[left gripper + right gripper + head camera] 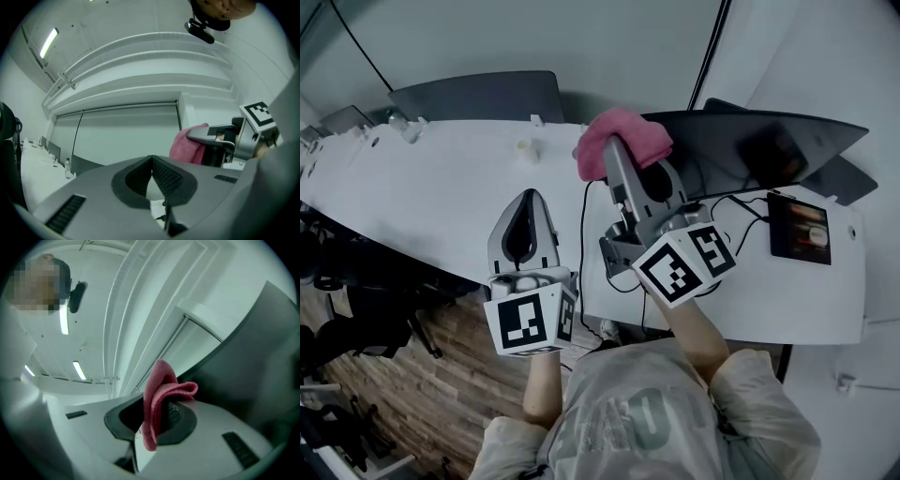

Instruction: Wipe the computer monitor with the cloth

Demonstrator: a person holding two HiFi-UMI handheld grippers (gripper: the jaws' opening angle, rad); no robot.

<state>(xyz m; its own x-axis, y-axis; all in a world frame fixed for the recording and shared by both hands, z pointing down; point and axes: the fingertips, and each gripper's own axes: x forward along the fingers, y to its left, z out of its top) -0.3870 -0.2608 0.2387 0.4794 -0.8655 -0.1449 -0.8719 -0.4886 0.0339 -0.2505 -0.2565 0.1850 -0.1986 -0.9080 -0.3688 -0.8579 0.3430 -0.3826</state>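
Monitor (759,141) lies just right of my right gripper (619,167), clenched on the cloth (623,136); left gripper (523,223), closed empty, is farther.

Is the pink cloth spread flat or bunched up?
Bunched up: the pink cloth is folded over and pinched in the right hand-held gripper.
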